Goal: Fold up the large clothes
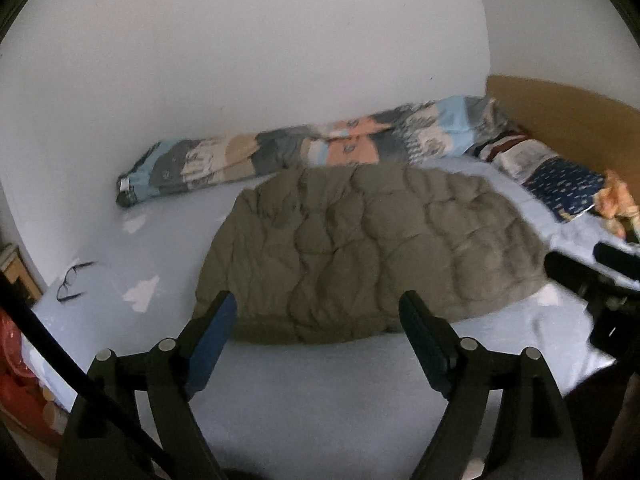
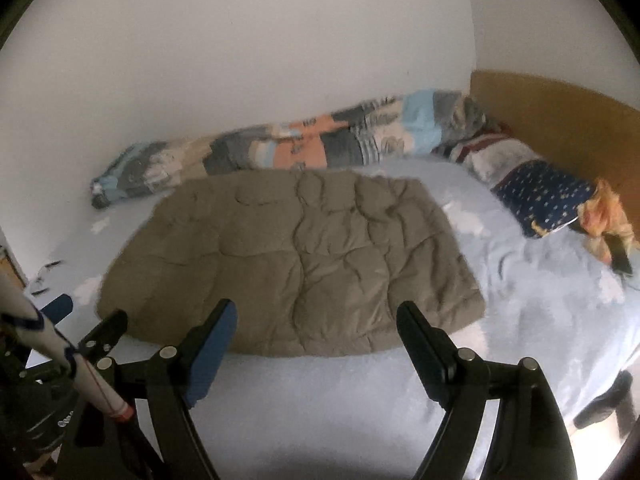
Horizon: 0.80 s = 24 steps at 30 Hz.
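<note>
An olive-brown quilted jacket [image 1: 368, 248] lies flat in a rough rectangle on the light blue bed sheet [image 1: 320, 384]. In the left wrist view my left gripper [image 1: 318, 302] hovers open over the jacket's near hem, with nothing between its fingers. My right gripper [image 1: 584, 258] shows blurred at the right edge, beside the jacket's right end. In the right wrist view the same jacket [image 2: 296, 264] fills the middle. There my right gripper [image 2: 316, 308] stands open above the near hem and holds nothing. My left gripper [image 2: 80, 320] is at the jacket's left corner.
A rolled patchwork duvet [image 1: 320, 144] runs along the white wall behind the jacket. Pillows [image 2: 544, 196] and an orange soft toy [image 2: 604, 212] lie by the wooden headboard [image 1: 560, 112]. Glasses [image 1: 72, 280] rest on the sheet at the left, and a dark flat object [image 2: 620, 258] at the right.
</note>
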Available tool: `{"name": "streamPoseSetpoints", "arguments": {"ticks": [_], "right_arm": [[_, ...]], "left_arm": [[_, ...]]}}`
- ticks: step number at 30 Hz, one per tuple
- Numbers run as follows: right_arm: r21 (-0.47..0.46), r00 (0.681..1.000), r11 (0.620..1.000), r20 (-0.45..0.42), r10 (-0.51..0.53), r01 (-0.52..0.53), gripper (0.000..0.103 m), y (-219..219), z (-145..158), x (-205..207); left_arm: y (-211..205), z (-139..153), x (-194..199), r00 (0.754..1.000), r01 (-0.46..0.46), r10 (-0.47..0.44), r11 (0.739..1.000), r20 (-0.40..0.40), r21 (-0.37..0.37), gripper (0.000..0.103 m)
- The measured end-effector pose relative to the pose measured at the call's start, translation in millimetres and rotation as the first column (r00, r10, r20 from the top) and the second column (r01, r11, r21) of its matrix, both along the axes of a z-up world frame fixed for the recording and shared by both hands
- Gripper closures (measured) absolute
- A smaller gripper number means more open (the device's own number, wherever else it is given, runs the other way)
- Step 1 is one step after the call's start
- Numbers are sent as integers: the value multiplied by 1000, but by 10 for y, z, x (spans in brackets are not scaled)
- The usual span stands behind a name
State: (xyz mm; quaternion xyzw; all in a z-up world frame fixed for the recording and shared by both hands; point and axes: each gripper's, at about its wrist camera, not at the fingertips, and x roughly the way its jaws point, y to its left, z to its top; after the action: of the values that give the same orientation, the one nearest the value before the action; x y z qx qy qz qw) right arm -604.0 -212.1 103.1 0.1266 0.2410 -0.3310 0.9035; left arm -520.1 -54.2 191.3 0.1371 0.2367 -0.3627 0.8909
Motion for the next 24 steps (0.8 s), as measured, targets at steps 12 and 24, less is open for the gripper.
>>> {"name": "streamPoseSetpoints", "arguments": {"ticks": [12, 24], "right_arm": [[-79, 988, 996, 141, 58, -47, 6, 619, 1217, -807], [-66, 984, 995, 158, 80, -70, 5, 734, 1361, -759]], "left_arm": [[539, 1220, -201, 990, -133, 135, 990, 33, -39, 3], [461, 1178, -46, 985, -170, 167, 981, 42, 88, 3]]}}
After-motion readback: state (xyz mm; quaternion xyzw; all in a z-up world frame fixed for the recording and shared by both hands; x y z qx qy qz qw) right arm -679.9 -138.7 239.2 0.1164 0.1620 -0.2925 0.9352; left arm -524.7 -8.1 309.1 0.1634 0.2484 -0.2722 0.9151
